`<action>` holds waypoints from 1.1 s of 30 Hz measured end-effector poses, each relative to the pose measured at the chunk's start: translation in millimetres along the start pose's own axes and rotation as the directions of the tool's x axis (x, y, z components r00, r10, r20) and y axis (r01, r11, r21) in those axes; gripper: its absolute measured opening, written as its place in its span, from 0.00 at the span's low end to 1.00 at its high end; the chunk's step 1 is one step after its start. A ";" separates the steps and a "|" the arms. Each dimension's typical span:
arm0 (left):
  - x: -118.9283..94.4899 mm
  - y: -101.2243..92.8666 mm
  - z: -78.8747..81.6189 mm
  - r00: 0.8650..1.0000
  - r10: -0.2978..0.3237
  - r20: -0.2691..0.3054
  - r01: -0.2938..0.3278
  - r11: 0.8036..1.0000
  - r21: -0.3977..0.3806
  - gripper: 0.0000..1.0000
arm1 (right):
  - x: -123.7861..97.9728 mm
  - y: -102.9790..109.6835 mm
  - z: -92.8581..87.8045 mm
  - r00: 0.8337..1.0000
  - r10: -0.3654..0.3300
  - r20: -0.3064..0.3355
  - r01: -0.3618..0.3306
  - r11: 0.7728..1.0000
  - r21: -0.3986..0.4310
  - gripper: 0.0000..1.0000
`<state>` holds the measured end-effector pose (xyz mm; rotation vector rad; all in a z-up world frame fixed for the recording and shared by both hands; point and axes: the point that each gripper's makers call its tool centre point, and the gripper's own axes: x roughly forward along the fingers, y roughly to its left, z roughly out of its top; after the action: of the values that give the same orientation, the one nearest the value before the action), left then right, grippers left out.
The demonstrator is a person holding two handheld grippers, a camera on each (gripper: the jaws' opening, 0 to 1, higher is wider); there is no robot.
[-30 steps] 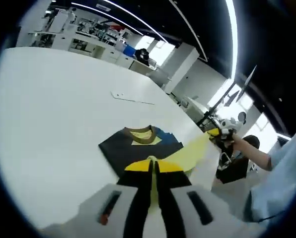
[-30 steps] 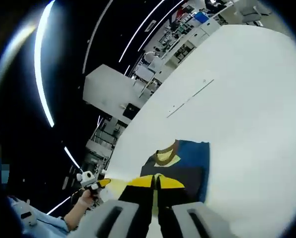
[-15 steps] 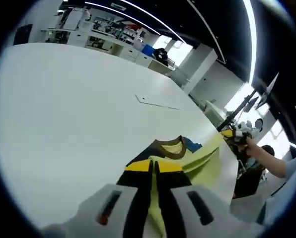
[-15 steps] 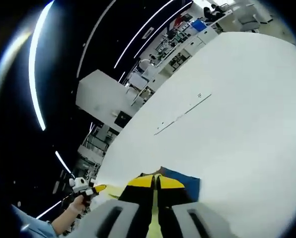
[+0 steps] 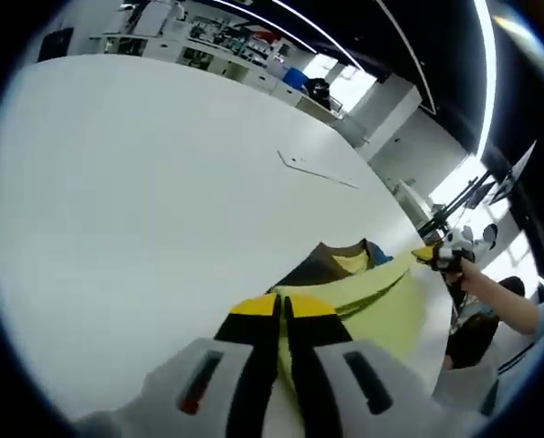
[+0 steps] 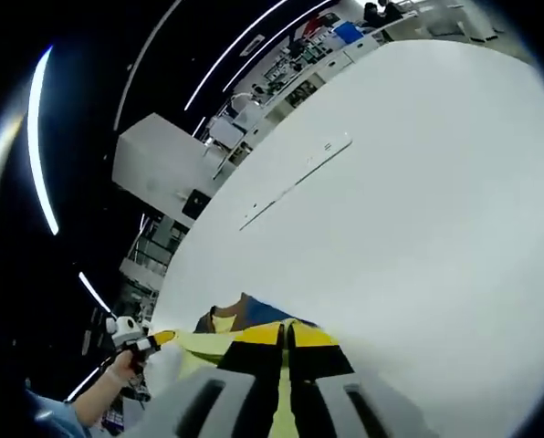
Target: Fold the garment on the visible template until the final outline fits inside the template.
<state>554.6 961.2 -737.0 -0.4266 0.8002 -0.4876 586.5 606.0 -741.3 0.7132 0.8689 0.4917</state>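
Yellow garment (image 5: pixel 381 297) in both grippers

White table (image 5: pixel 117 210) carries the garment (image 5: pixel 340 265).

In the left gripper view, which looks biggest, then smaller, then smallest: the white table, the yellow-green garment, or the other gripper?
1. white table: by far the largest.
2. yellow-green garment: a stretched band, much smaller.
3. right gripper: looks smallest, but it sits farther from the camera, so its real size is unsure.
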 end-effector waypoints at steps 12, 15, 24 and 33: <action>3.8 11.1 -16.4 0.998 0.032 -0.045 -0.033 0.999 -0.022 0.00 | 1.4 -14.3 -15.7 0.999 -0.030 -0.031 0.031 0.999 0.023 0.00; 3.4 9.9 -15.9 0.999 0.027 -0.044 -0.027 1.000 0.002 0.00 | 0.5 -6.5 -15.1 1.000 0.010 -0.027 -0.013 0.996 -0.084 0.00; -6.9 1.2 -9.9 0.999 -0.043 0.000 0.043 0.997 0.069 0.01 | -14.0 5.5 -30.3 0.998 0.036 -0.044 -0.045 0.974 -0.223 0.16; -25.3 -10.3 -7.0 0.988 -0.156 0.003 0.154 0.973 0.172 0.32 | -29.2 21.7 -42.2 0.994 0.070 -0.083 -0.095 0.929 -0.357 0.61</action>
<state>531.6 965.9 -721.4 -0.3337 0.7054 -0.6926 533.2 616.7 -729.1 0.3966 0.7865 0.7336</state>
